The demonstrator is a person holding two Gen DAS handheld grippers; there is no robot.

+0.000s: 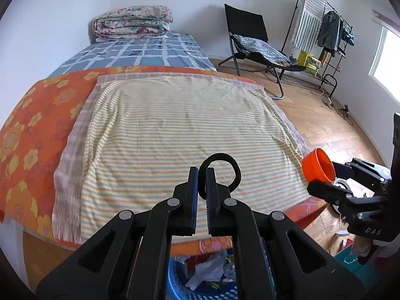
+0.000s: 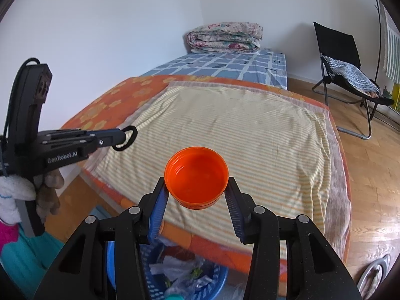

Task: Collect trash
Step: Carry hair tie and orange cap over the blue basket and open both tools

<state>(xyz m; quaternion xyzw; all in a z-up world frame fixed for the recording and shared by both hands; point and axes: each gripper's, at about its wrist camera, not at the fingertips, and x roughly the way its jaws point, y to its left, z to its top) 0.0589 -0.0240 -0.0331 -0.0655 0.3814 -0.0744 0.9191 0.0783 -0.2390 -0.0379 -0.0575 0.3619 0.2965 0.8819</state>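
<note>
My left gripper (image 1: 202,175) is shut on a black hair tie (image 1: 231,168), whose loop sticks out past the fingertips above the striped towel (image 1: 175,125). The right wrist view shows that gripper (image 2: 123,135) at the left with the hair tie (image 2: 130,137) dangling from it. My right gripper (image 2: 196,187) is shut on an orange plastic lid (image 2: 197,180), its hollow side facing the camera. In the left wrist view the lid (image 1: 318,166) hangs at the right, off the bed's corner. A blue basket (image 2: 215,282) with crumpled trash sits on the floor below both grippers, also seen as the basket (image 1: 207,292).
The bed carries an orange flowered cover (image 1: 30,130), a blue checked sheet (image 1: 140,52) and a folded quilt (image 1: 132,21). A black folding chair (image 1: 252,42) and a clothes rack (image 1: 322,27) stand on the wooden floor (image 2: 370,175) to the right. A hand (image 2: 48,192) holds the left gripper.
</note>
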